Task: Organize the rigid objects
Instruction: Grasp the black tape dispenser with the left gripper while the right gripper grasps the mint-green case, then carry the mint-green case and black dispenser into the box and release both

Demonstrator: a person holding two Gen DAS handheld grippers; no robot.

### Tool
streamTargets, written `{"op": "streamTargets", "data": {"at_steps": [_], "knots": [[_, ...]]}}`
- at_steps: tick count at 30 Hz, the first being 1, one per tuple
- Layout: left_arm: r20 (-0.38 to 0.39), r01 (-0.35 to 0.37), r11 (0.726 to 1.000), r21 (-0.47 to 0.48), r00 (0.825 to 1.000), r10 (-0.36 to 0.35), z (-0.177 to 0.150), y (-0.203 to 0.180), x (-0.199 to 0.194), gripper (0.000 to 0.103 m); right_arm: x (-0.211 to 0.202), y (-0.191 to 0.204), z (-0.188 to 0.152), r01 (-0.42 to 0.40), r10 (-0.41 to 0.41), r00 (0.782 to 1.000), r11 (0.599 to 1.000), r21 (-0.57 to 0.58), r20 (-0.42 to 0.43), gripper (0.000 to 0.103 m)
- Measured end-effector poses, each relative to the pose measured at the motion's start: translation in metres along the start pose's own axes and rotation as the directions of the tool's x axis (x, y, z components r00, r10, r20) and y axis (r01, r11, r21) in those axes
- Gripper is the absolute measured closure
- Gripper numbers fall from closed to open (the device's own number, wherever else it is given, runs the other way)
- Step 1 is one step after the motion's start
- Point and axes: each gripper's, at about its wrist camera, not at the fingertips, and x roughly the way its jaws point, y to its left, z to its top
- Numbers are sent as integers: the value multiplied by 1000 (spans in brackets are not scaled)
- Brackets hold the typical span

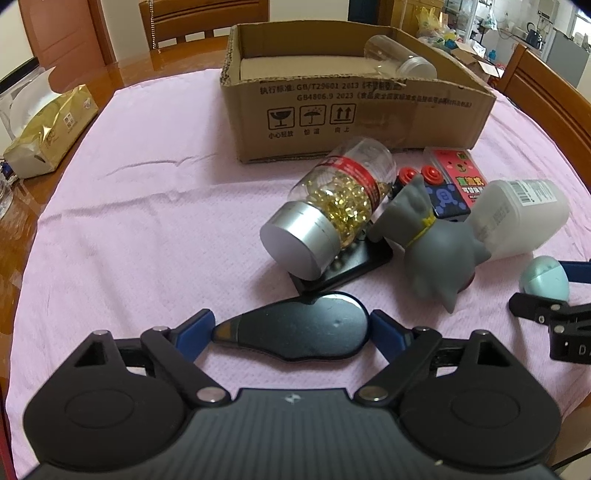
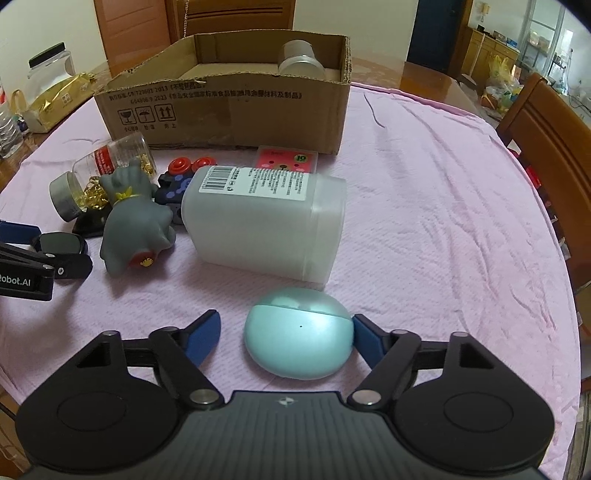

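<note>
My left gripper is open around a flat black teardrop-shaped case on the pink cloth; both fingers stand close to its ends. My right gripper is open around a teal egg-shaped case; its right finger touches the case, the left stands apart. Ahead lie a capsule jar with a silver cap, a grey cat figure, a white plastic bottle, a toy with red knobs and a pink card box. The cardboard box holds a clear jar.
A gold tissue pack lies at the table's left edge. Wooden chairs stand behind the box and at the right. A flat black stand lies under the capsule jar. Pink cloth stretches to the right.
</note>
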Motion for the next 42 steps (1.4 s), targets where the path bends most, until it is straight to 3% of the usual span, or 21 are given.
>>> {"op": "streamTargets", "data": {"at_steps": [4,11,17,22,31,34,42], "knots": [[-6,7,1000,14,1000,-7,1,1,0,14,-1,1,2,0,0,1000,1000,-6,-3,34],[-13,14,999,30,1000,-14,2,4,1,14,-2,0,7,-12,10,998,1000,-27,-62,34],[-13,16,999,32,1000,-16,1,5,0,14,-13,6,-1,-160,148,981,983,-91,-128,34],[-16,16,999,34,1000,-15,1,4,0,14,-15,6,-1,-156,140,985,970,-184,-96,34],[-25,18,999,42,1000,-17,1,4,0,14,-1,7,12,-246,216,969,889,-387,-120,36],[-29,18,998,55,999,-16,1,3,-1,14,-2,9,14,-255,220,967,880,-401,-130,43],[-35,39,991,131,999,-35,5,0,-13,14,-8,12,14,-249,209,967,891,-379,-144,43]]}}
